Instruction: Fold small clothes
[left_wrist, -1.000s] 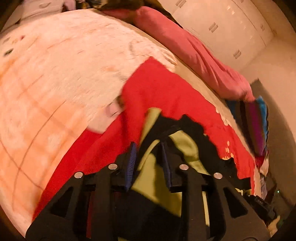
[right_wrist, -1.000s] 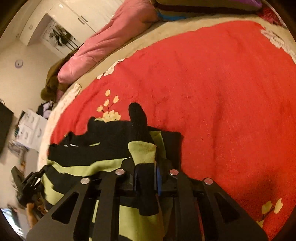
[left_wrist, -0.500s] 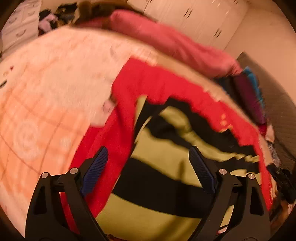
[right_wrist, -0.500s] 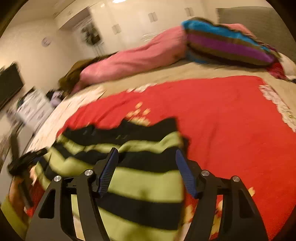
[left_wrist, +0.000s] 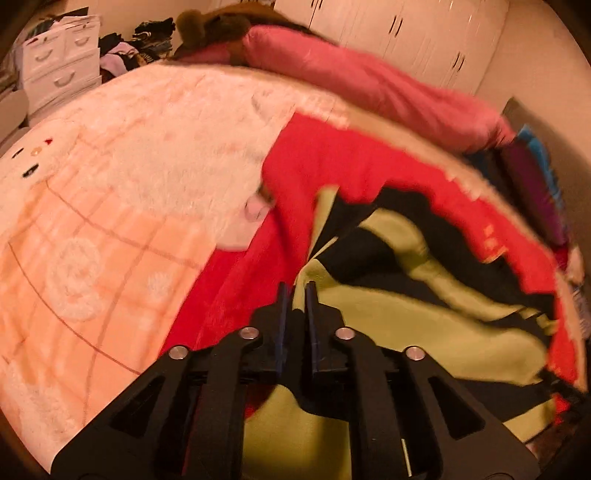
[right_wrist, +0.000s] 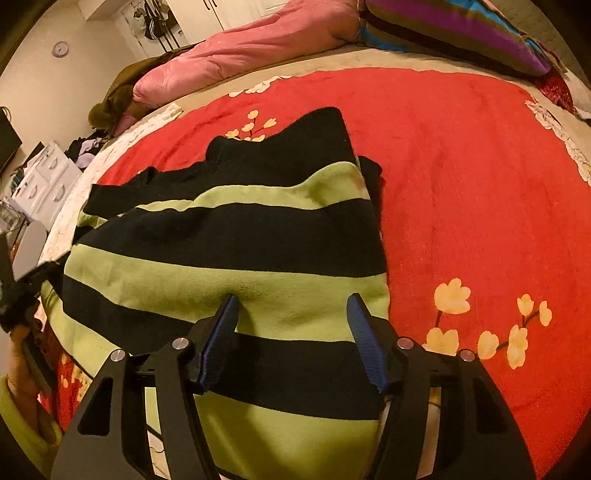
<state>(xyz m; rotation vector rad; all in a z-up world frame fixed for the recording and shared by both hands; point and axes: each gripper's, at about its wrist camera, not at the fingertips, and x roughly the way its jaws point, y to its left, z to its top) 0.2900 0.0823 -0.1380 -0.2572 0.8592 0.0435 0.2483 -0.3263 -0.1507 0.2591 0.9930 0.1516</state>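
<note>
Bedroom backdrop
Red flowered blanket (right_wrist: 461, 177) covers the bed; pink duvet (right_wrist: 240, 48) beyond, white drawers (left_wrist: 61, 70) far left.

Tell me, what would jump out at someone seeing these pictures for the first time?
The green-and-black striped sweater lying on the bright red blanket with yellow flowers dominates both views. The right gripper hovers open over its near end, while the left gripper is closed at the sweater's left edge. Behind, a pink duvet lies along the far side of the bed.
</note>
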